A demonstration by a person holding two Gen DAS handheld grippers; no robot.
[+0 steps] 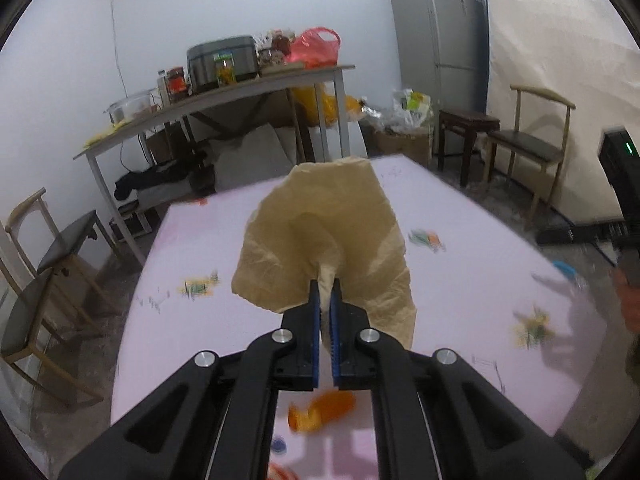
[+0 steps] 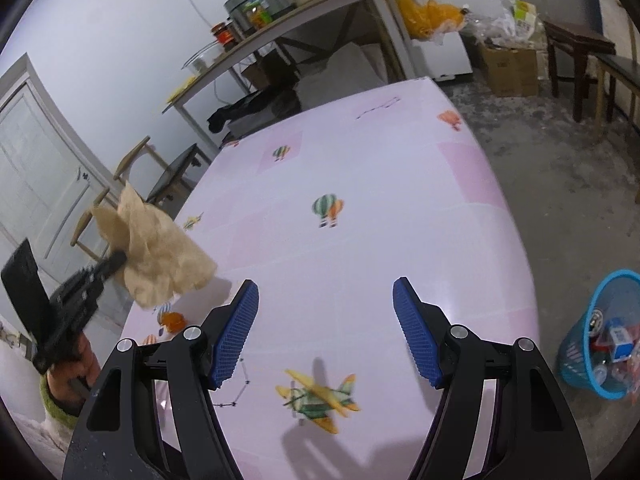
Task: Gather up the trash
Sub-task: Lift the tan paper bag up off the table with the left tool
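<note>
My left gripper (image 1: 326,286) is shut on a crumpled tan paper (image 1: 324,240) and holds it up above the pink table (image 1: 460,280). The right wrist view shows that same gripper (image 2: 118,258) at the left with the tan paper (image 2: 160,256) in the air over the table's left edge. My right gripper (image 2: 326,292) is open and empty above the table's near part. A blue mesh trash basket (image 2: 600,336) with several pieces of trash in it stands on the floor to the right of the table. An orange wrapper (image 1: 320,412) lies on the table under the left gripper; it also shows in the right wrist view (image 2: 174,320).
The pink tablecloth (image 2: 360,240) has balloon and airplane prints. Chairs (image 1: 44,280) stand at the table's left and another (image 1: 532,140) at the far right. A cluttered side table (image 1: 224,96), a fridge (image 1: 444,36) and boxes stand at the back.
</note>
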